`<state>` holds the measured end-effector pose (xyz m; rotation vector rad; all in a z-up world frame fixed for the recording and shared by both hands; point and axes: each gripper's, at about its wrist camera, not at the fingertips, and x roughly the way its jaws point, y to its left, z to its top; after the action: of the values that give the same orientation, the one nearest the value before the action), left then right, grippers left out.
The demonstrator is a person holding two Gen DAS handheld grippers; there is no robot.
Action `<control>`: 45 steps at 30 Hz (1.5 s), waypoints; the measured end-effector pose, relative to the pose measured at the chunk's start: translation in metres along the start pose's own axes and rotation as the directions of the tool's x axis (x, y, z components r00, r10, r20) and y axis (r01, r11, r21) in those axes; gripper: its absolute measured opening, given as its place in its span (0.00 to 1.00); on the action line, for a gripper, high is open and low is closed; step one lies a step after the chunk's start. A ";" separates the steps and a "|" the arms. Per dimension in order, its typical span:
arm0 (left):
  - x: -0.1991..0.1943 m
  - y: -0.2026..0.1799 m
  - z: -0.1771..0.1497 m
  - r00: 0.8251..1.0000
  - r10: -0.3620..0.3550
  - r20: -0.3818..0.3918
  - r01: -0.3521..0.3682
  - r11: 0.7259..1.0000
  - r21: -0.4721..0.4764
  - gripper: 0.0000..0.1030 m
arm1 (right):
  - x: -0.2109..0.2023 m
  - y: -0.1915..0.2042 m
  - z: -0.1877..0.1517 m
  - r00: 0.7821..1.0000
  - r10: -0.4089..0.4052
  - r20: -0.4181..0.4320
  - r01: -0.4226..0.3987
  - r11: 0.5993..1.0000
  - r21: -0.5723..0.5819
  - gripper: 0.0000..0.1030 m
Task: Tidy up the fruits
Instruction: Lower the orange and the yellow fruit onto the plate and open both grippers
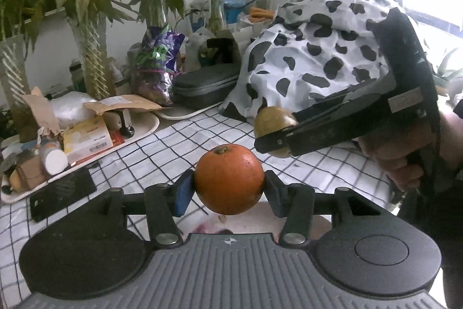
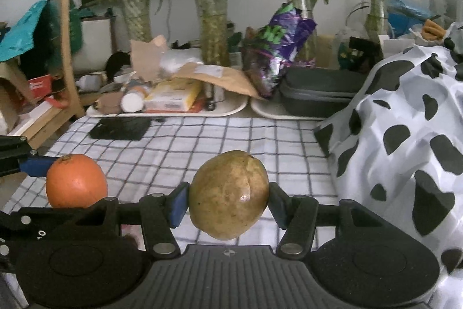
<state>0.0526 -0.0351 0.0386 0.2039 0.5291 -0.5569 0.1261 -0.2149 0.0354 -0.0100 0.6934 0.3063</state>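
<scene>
Looking along the left tool (image 1: 228, 187), its jaws pinch an orange (image 1: 228, 178) at its widest girth, carried clear above the checked worktop (image 1: 162, 146); off to the right a hand (image 1: 405, 152) carries the right tool (image 1: 275, 135), clamped on a brownish-green pear (image 1: 269, 120) in front of a cow-print cloth (image 1: 312, 60). From the right wrist view, the right tool (image 2: 228, 201) squeezes that pear (image 2: 228, 196) on its flanks, also held above the worktop (image 2: 231, 141), with the orange (image 2: 75, 181) near on the left. Both fruits are round and smooth, so a slackened pinch or a jolt could let one roll out and drop. With the tools this near, a careless swing could knock fruit against fruit.
</scene>
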 end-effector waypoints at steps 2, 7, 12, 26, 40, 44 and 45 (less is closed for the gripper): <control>-0.011 -0.003 -0.005 1.000 0.008 0.000 -0.008 1.000 -0.011 0.48 | -0.006 0.005 -0.004 1.000 0.014 -0.009 -0.014 1.000 0.001 0.58; -0.037 -0.007 -0.015 1.000 0.026 0.005 -0.026 0.999 -0.048 0.48 | -0.018 0.020 -0.017 0.998 0.046 -0.047 -0.047 0.999 -0.010 0.58; -0.055 -0.011 -0.027 0.999 0.043 -0.023 -0.044 0.997 -0.069 0.48 | -0.020 0.032 -0.028 0.990 0.092 -0.109 -0.091 0.996 0.017 0.58; -0.044 -0.011 -0.064 0.968 0.018 -0.251 -0.042 0.995 -0.088 0.48 | -0.014 0.050 -0.039 0.975 0.110 -0.192 -0.096 0.992 0.083 0.58; -0.032 0.008 -0.074 0.950 0.010 -0.311 -0.077 0.976 -0.204 0.72 | 0.012 0.030 -0.037 0.956 0.194 -0.220 -0.126 0.949 0.290 0.77; -0.038 0.008 -0.070 0.957 0.016 -0.290 -0.083 0.972 -0.219 0.72 | -0.005 0.026 -0.033 0.967 0.213 -0.142 -0.160 0.935 0.316 0.96; -0.039 0.008 -0.068 0.957 0.024 -0.288 -0.090 0.972 -0.219 0.72 | -0.010 0.027 -0.033 0.970 0.202 -0.137 -0.153 0.941 0.302 0.97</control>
<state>0.0002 0.0107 0.0017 0.0773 0.8597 -0.4067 0.0907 -0.1955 0.0189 0.3116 0.9026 0.3784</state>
